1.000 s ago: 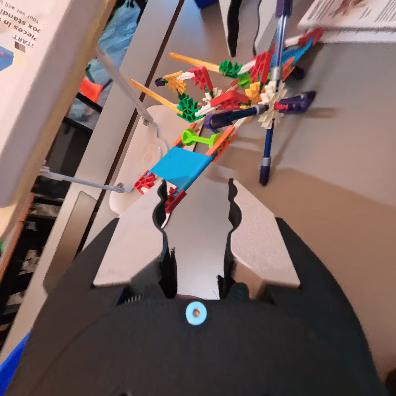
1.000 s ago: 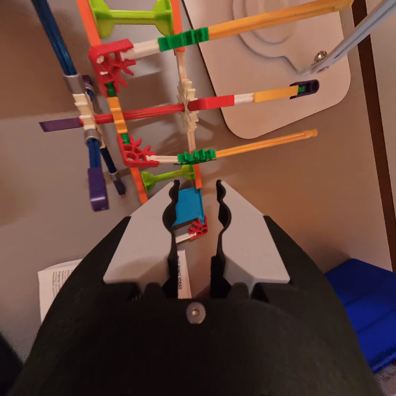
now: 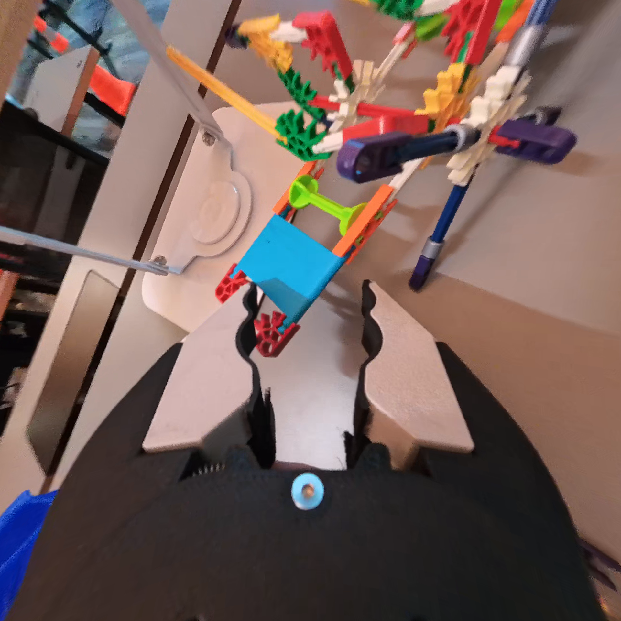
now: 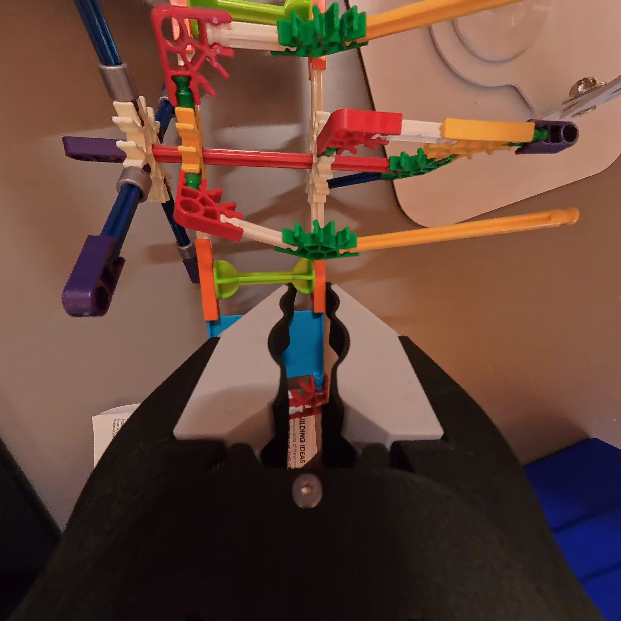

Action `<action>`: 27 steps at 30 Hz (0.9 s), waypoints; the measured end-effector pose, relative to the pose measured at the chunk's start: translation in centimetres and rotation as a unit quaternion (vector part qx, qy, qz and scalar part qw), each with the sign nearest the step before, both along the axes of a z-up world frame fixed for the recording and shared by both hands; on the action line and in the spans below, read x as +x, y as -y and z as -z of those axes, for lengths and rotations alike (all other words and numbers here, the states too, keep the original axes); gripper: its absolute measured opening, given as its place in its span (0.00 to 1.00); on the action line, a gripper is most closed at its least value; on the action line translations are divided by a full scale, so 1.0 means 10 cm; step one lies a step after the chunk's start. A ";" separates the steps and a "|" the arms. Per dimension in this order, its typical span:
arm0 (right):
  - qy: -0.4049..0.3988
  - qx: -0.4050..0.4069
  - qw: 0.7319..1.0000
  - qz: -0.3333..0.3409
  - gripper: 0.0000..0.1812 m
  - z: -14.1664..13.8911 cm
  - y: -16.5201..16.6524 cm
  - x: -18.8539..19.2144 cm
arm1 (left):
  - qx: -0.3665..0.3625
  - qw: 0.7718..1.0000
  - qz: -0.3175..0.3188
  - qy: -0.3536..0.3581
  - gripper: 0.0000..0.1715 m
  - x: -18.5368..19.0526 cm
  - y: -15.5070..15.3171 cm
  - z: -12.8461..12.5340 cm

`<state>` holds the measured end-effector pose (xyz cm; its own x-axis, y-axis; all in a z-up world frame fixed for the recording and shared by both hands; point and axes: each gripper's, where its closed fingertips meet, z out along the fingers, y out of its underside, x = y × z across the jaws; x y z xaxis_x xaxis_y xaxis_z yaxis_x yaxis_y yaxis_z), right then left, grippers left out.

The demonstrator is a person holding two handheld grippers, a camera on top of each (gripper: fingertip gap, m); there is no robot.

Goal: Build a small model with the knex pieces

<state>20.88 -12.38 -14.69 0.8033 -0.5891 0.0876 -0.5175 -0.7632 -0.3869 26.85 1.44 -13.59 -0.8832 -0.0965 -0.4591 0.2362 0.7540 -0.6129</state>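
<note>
Tan table (image 4: 470,336) is carrying a white base plate (image 3: 188,268) with metal struts, blue bin corner (image 4: 578,504) sitting at the edge, printed leaflet (image 4: 107,433) lying under the right gripper. Multicoloured rod-and-connector model (image 4: 255,158) is sitting mid-table beside the plate. Right gripper (image 4: 309,289) is straddling the model's near end: fingers narrowly parted, blue panel (image 4: 304,342) and orange rod (image 4: 319,285) lying between them; contact unclear, can't tell if it's gripping. Left gripper (image 3: 309,289) is standing wide open, holding nothing, left fingertip just beside the red connector (image 3: 272,336) under the blue panel (image 3: 289,262).
</note>
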 end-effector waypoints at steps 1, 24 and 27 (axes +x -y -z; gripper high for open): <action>-0.002 -0.002 1.000 0.000 0.08 0.01 0.00 -0.01 | -0.004 1.000 0.009 -0.015 0.38 -0.04 0.00 -0.02; -0.012 0.003 1.000 -0.004 0.08 -0.01 -0.07 -0.05 | -0.129 0.981 0.039 -0.140 0.19 -0.51 0.28 -0.38; -0.014 0.004 1.000 0.000 0.08 -0.03 -0.09 -0.06 | -0.143 0.977 0.025 -0.159 0.15 -0.46 0.29 -0.40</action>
